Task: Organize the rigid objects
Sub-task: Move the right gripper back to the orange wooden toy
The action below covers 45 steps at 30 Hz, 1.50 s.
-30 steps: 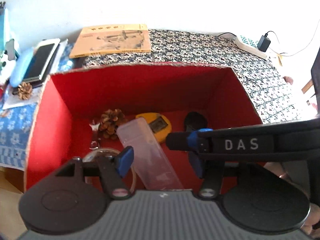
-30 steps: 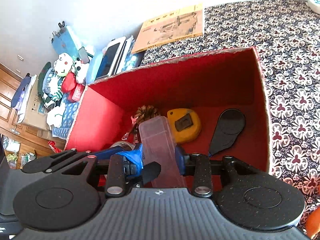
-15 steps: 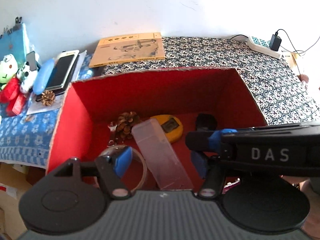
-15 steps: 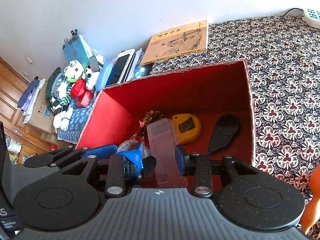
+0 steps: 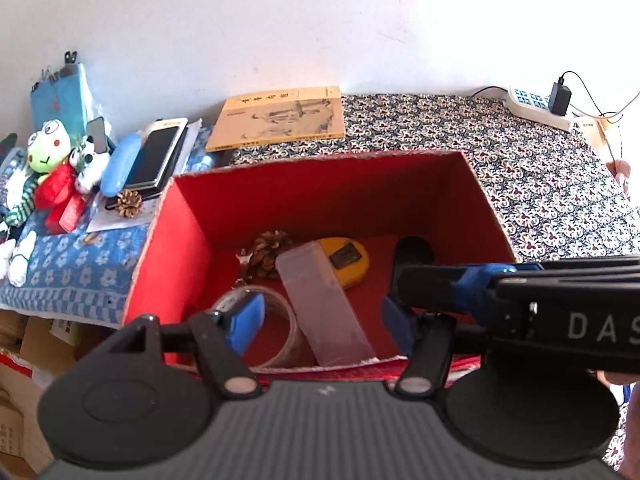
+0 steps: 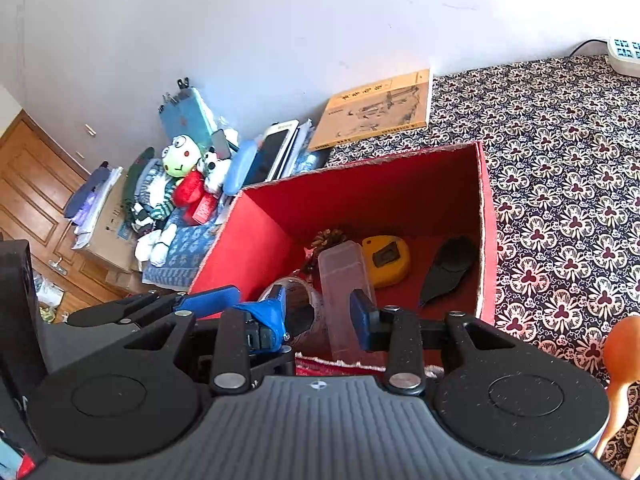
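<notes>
Both grippers above near edge of red box (image 5: 176,248), nothing held. Left gripper (image 5: 320,316) jaws spread wide, empty; right gripper (image 6: 320,314) likewise parted. Clear plastic case (image 5: 324,304) leans on near wall inside box, beside yellow tape measure (image 5: 346,258), pine cone (image 5: 270,250), tape roll (image 5: 280,320): rigid items corralled together.

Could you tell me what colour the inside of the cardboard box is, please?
Red; the open cardboard box shows it best in the left wrist view.

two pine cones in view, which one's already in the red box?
The larger pine cone, on the red box floor by the left back corner, beside the yellow tape measure. The smaller pine cone lies outside, on the paper left of the box.
</notes>
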Each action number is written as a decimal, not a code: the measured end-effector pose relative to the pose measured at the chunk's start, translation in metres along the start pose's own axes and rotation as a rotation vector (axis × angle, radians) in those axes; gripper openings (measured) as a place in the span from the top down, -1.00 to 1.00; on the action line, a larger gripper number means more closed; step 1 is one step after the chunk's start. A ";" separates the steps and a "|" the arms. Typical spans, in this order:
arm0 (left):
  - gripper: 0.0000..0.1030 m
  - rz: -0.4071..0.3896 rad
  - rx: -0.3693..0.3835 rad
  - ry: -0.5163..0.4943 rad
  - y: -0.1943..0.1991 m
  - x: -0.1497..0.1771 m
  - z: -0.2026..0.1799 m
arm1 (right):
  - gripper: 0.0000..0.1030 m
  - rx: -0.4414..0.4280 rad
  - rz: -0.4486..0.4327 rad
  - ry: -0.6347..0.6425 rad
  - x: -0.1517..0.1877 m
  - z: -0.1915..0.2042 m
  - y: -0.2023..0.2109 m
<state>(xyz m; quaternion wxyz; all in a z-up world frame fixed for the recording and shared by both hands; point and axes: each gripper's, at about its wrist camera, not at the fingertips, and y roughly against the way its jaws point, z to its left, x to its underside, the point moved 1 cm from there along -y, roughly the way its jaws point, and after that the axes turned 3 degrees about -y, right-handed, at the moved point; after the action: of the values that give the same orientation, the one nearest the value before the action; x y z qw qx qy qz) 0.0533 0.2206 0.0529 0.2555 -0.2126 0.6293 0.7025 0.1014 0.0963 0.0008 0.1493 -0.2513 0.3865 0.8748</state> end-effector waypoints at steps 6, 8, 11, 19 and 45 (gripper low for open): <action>-0.25 -0.002 -0.025 0.010 0.012 0.006 -0.014 | 0.63 -0.026 0.003 0.001 0.008 -0.003 0.016; -0.25 -0.005 -0.032 0.013 0.017 0.009 -0.018 | 0.63 -0.036 0.004 0.002 0.010 -0.005 0.021; -0.25 -0.006 -0.043 0.021 0.023 0.012 -0.026 | 0.63 -0.053 0.008 0.004 0.012 -0.006 0.029; -0.25 0.001 -0.069 0.031 0.033 0.024 -0.045 | 0.63 -0.085 0.026 -0.001 0.023 -0.014 0.045; -0.25 0.101 -0.012 -0.003 0.016 0.054 -0.133 | 0.63 -0.059 0.089 -0.074 0.059 -0.084 0.083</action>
<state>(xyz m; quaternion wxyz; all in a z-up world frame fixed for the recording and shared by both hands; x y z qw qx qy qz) -0.0019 0.0925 0.0156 0.2194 -0.1813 0.6345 0.7186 0.0421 -0.0177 -0.0299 0.1172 -0.2056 0.3655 0.9002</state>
